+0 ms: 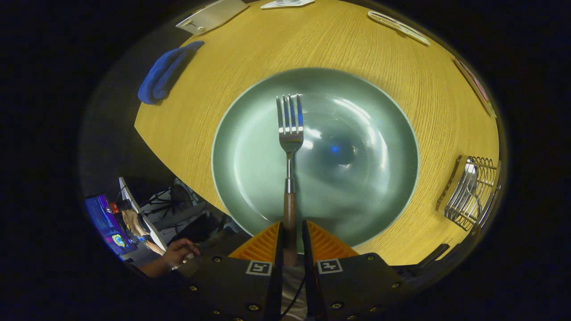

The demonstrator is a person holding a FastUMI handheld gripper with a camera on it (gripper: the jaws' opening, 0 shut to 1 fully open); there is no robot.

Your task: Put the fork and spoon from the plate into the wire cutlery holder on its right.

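Note:
A steel fork (290, 147) with a brown wooden handle points straight ahead over the grey-green plate (250, 147). Both fingers of my gripper (291, 234) press on the wooden handle, one on each side, so the gripper is shut on the fork. The fork seems lifted above the plate's surface. To the right of the plate stands the wire cutlery holder (479, 196), with a spoon (466, 183) inside it, bowl end showing through the wires.
The round wooden table (357, 49) carries a blue cloth (165, 73) beyond the plate on the left, flat white items at the far edge and cards along the right rim. A person's hand (178, 252) and a monitor (105, 223) lie below the table's left edge.

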